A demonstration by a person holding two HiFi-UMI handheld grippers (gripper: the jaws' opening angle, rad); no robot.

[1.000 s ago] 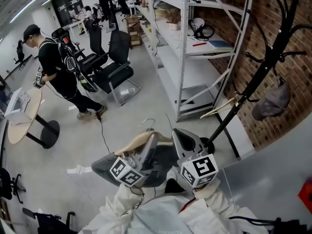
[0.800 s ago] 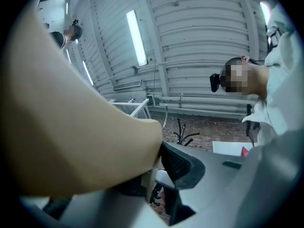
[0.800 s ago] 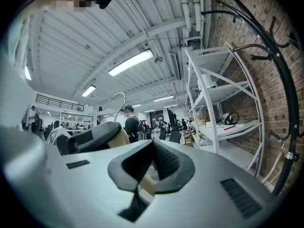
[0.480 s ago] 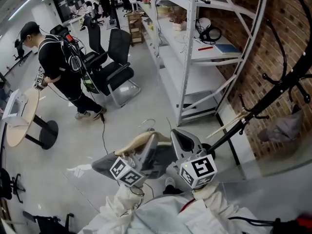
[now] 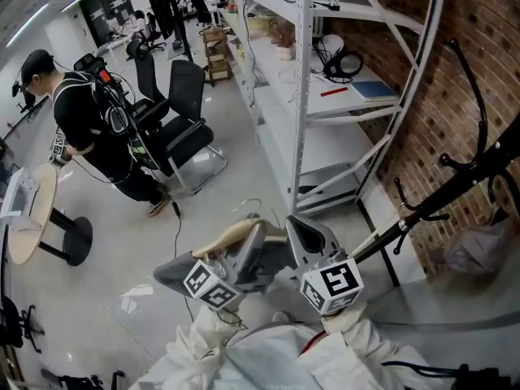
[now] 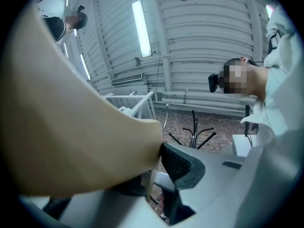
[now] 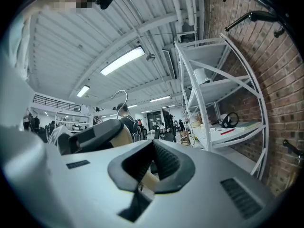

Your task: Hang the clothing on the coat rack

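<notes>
Left gripper (image 5: 258,236): clamped on hanger (image 5: 223,236) arm.
Right gripper (image 7: 151,163): jaws narrow, pinching hanger's other end.
Rack (image 5: 455,189): right, well apart.

no text, brand or number can be read; the left marker cube (image 5: 213,287) and right marker cube (image 5: 333,283) bear only black-and-white square patterns.

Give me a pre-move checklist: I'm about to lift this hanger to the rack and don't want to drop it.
1. Left gripper clamped on hanger: ok.
2. Right gripper on hanger: ok, wood shows between its pads.
3. Hook free and pointing up: ok.
4. Rack in sight, to the right: ok.
5. Bare peg available: ok.
6. Clothing seated on hanger: cannot tell, mostly hidden under the grippers.
</notes>
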